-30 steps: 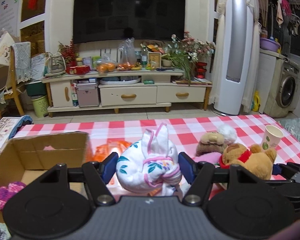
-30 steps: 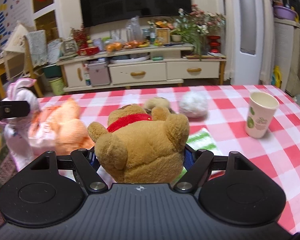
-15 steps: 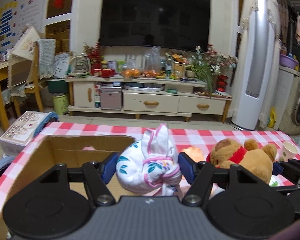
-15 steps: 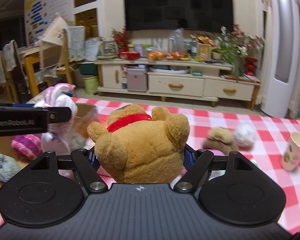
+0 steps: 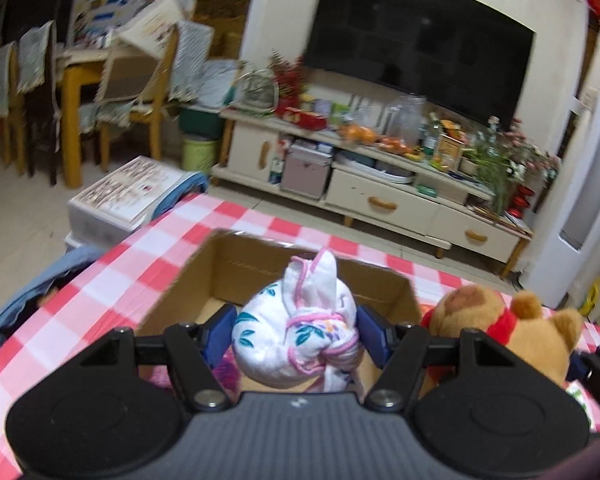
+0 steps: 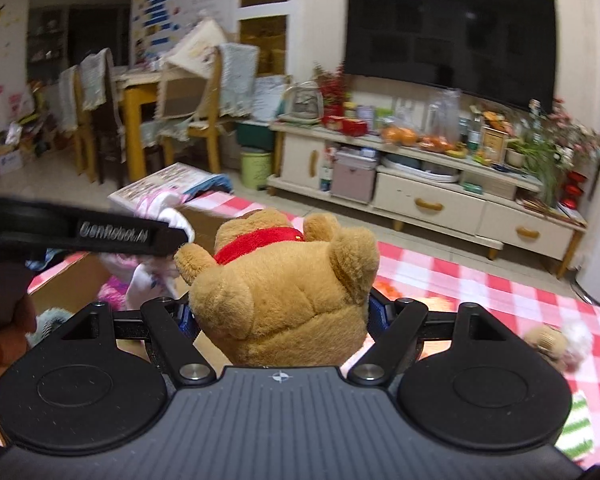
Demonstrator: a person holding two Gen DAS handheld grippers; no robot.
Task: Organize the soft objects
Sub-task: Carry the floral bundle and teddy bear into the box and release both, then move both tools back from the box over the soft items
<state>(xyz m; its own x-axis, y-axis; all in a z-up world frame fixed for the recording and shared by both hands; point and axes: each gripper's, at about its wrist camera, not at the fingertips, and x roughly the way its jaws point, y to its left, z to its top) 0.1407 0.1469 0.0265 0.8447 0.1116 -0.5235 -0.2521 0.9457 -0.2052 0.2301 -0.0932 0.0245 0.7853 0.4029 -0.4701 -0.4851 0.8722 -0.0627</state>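
Note:
My left gripper [image 5: 296, 330] is shut on a white cloth bundle [image 5: 300, 332] with pink trim and a leaf print, held above the open cardboard box [image 5: 260, 268] on the red checked tablecloth. My right gripper [image 6: 282, 314] is shut on a brown teddy bear [image 6: 284, 292] with a red collar, just right of the box. The bear [image 5: 512, 320] shows at the right in the left wrist view. In the right wrist view the left gripper's finger [image 6: 84, 232] crosses the left side with the bundle [image 6: 156, 248] behind it. Pink and grey soft items [image 6: 112, 292] lie inside the box.
A small brown plush with a white pompom [image 6: 560, 344] and a green striped cloth [image 6: 576, 428] lie on the tablecloth [image 6: 480, 280] to the right. Beyond the table stand a TV cabinet [image 5: 380, 196], chairs [image 5: 140, 92] and a white box on the floor [image 5: 120, 200]. A person's hand [image 6: 4, 332] shows at left.
Both grippers have swung left with their toys. The bundle now hangs over the box instead of beside it, and the bear has come up to the box's right side. Both views have rolled.

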